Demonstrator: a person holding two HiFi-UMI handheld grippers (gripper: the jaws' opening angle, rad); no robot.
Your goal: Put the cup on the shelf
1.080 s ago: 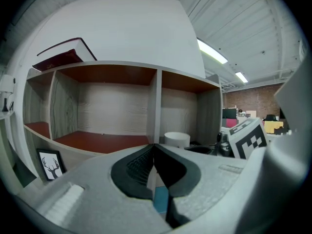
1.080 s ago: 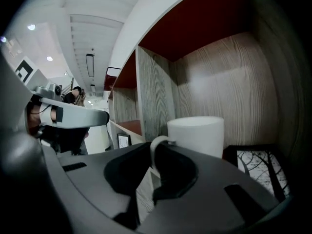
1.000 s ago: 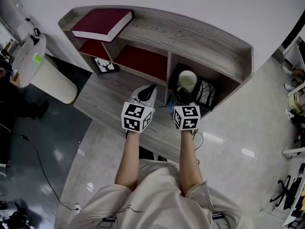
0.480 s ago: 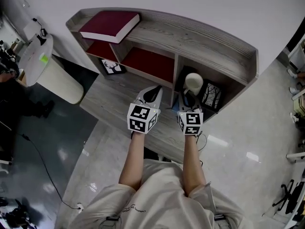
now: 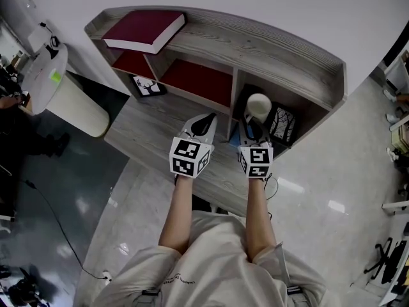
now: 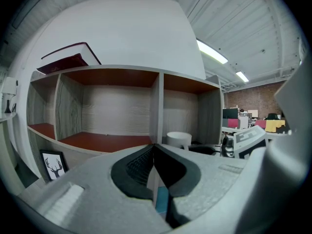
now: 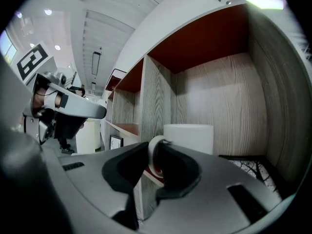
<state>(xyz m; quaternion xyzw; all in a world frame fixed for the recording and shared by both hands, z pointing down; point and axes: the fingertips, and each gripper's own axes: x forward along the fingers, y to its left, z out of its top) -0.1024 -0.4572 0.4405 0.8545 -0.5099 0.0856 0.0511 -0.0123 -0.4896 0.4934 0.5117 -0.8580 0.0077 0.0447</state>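
Little has moved since the earlier frames: the cup stood in the mouth of the shelf's lower right compartment a second ago and stands there now, with only a slight shift of the head view between. Right hand-held gripper: jaws closed on the cup's handle, the white loop pinched between the dark pads and the cup body upright just beyond them. Cup position: inside the compartment, just beside a framed picture leaning at its right; whether its base rests on the compartment floor cannot be told, the jaws covering it. Left hand-held gripper: jaws together, nothing held, poised over the desk before the middle compartment. Judgement: placement is near its end, with setting down and release not yet done. Red book on the shelf top, unchanged.
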